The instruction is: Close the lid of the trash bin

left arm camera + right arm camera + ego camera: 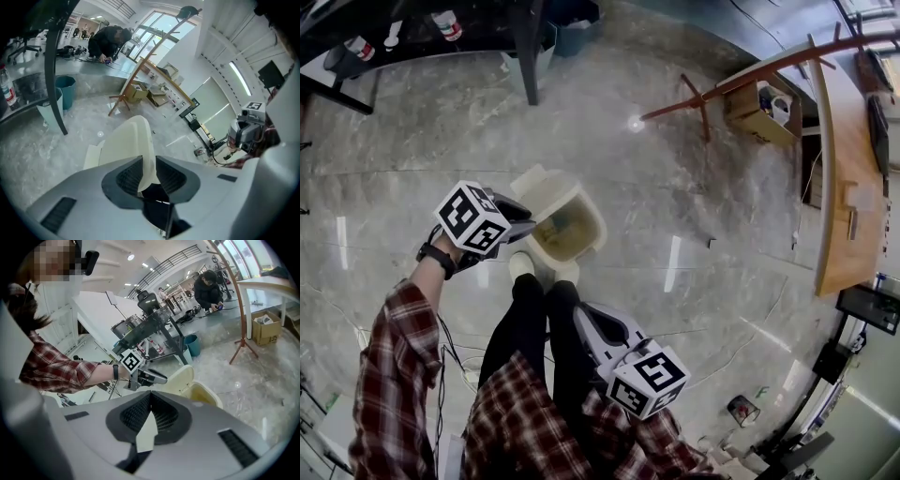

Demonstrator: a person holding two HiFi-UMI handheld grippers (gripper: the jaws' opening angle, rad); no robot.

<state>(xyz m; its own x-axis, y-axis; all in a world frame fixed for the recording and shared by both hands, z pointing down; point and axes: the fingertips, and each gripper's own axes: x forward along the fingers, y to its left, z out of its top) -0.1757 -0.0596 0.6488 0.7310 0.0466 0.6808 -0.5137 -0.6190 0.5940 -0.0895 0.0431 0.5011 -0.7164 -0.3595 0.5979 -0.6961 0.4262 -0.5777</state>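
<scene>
The left gripper (149,161) is closed on the edge of the raised cream lid (124,140), which is pinched between its jaws. The right gripper (150,393) is shut on nothing, jaws pressed together. The trash bin (598,228) stands open at the centre of the head view; its contents are hard to make out. The left arm (394,356) is stretched forward, and the right gripper is held low beside the legs (534,328).

Glossy grey marble floor (441,141); curved light wooden desk (842,216) is set right, brown cardboard box (752,114) beside it.
</scene>
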